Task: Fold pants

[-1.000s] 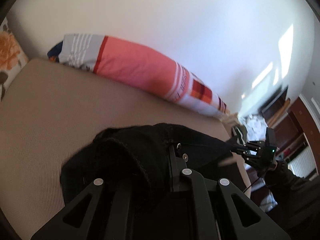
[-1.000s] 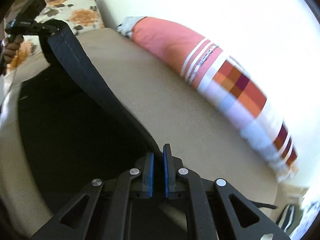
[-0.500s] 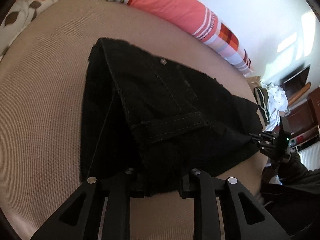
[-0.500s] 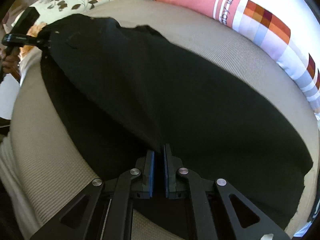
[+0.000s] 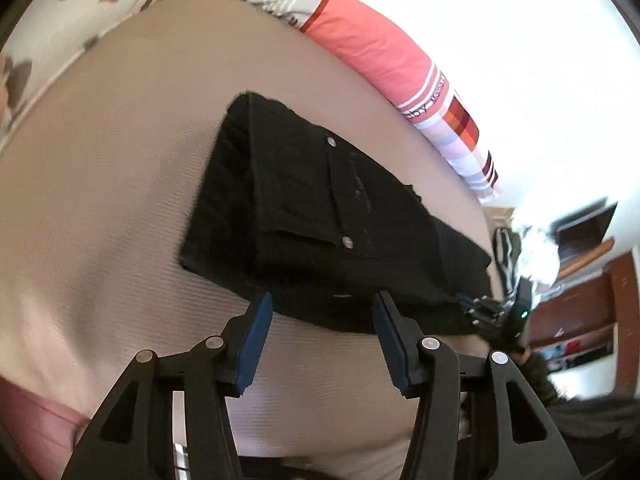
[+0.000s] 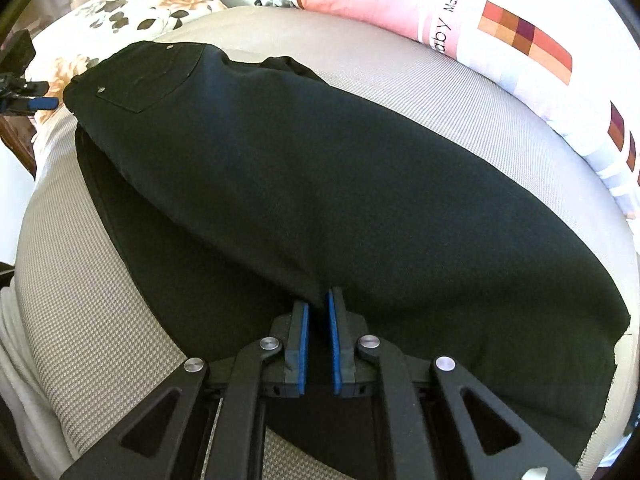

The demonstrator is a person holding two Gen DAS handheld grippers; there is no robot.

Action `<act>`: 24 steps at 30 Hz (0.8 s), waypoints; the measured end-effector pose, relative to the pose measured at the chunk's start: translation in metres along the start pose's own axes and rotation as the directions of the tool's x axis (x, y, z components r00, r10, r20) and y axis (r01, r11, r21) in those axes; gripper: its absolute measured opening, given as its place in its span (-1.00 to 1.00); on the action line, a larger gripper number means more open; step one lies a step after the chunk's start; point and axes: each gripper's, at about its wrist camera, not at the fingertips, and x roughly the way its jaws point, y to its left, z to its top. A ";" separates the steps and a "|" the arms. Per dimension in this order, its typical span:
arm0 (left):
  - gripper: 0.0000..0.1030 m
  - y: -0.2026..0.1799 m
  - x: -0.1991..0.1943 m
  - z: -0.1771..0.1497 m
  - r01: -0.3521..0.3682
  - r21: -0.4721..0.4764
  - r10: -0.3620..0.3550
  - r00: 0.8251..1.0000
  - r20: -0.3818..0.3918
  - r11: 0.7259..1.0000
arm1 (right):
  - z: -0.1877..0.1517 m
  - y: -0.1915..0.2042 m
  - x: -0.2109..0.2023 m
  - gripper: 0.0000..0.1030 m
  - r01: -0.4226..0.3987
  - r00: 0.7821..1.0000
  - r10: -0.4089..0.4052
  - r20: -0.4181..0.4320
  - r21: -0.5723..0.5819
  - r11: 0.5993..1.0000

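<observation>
Black pants (image 5: 320, 220) lie folded lengthwise on the beige bed (image 5: 100, 200), waist end with a pocket and rivets toward the left gripper. They also fill the right wrist view (image 6: 320, 200). My left gripper (image 5: 322, 312) is open and empty, its blue pads just short of the waist edge. My right gripper (image 6: 318, 304) has its pads a narrow gap apart, with a fold of the leg fabric at the fingertips. The right gripper also shows far off in the left wrist view (image 5: 476, 310), and the left one in the right wrist view (image 6: 40, 102).
A long pink and white striped bolster (image 5: 380, 60) lies along the wall, also in the right wrist view (image 6: 480, 32). A floral pillow (image 6: 132, 8) sits at the head of the bed. Shelves and a heap of clothes (image 5: 536, 248) stand beyond the bed's end.
The pants came down from being held up and now lie flat on the bed. My left gripper opened, let go of the waist and drew back. The right pads parted slightly.
</observation>
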 end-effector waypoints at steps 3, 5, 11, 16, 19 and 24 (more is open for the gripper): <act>0.03 0.000 0.014 0.002 0.018 -0.084 -0.019 1.000 -0.004 0.996 | -0.003 0.000 -0.001 -0.83 0.005 1.000 -0.005 0.007 -0.003 1.000; 0.03 0.001 0.026 0.009 -0.009 -0.141 0.010 1.000 0.005 0.990 | -0.004 0.000 -0.001 -0.83 0.011 1.000 -0.012 0.013 0.004 1.000; -0.68 -0.013 0.035 0.038 -0.130 -0.137 0.136 0.990 0.032 0.982 | -0.008 0.006 -0.010 -0.83 0.077 0.996 -0.079 0.038 0.059 0.995; -0.70 -0.058 0.007 0.078 -0.109 0.057 0.100 0.984 0.149 0.992 | 0.005 0.011 -0.037 -0.85 0.134 0.987 -0.139 0.081 0.068 0.989; -0.69 -0.086 -0.015 0.099 -0.061 0.200 0.015 0.975 0.222 0.978 | 0.011 0.009 -0.051 -0.85 0.133 0.984 -0.141 0.107 0.084 0.988; -0.68 -0.092 -0.005 0.112 -0.076 0.347 0.005 0.979 0.203 0.935 | 0.010 0.014 -0.038 -0.85 0.101 0.992 -0.108 0.072 0.092 0.991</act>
